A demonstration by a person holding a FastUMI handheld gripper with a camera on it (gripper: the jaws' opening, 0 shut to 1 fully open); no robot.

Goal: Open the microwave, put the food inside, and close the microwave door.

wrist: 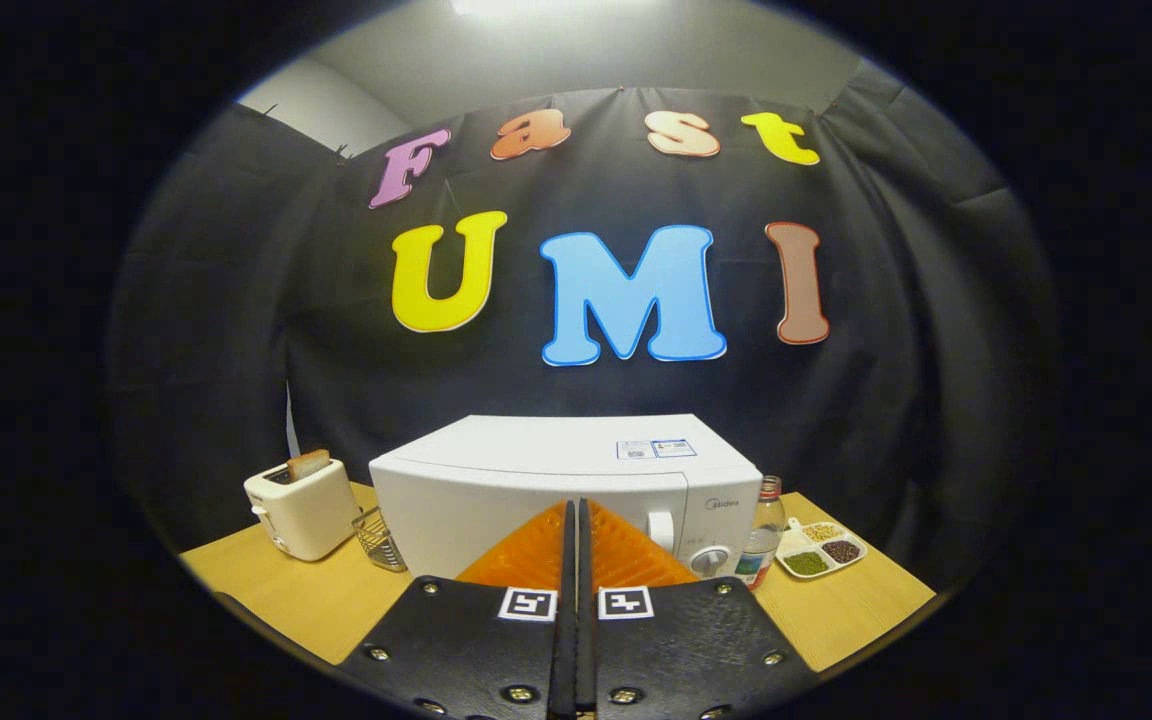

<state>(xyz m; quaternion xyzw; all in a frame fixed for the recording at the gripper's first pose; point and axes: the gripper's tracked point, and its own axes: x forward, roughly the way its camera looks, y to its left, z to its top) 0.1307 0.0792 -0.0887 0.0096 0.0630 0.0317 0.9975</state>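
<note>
While gripper [576, 520] closed, microwave [536, 470] just beyond

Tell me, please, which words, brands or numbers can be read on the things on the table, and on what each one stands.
"Midea": brand on the microwave front, above its dials.
Two stickers on its top: too small to read.
The bottle label: too blurred.
The tool, fingers shut, aimed at the microwave door: patterned squares, no words.
</note>
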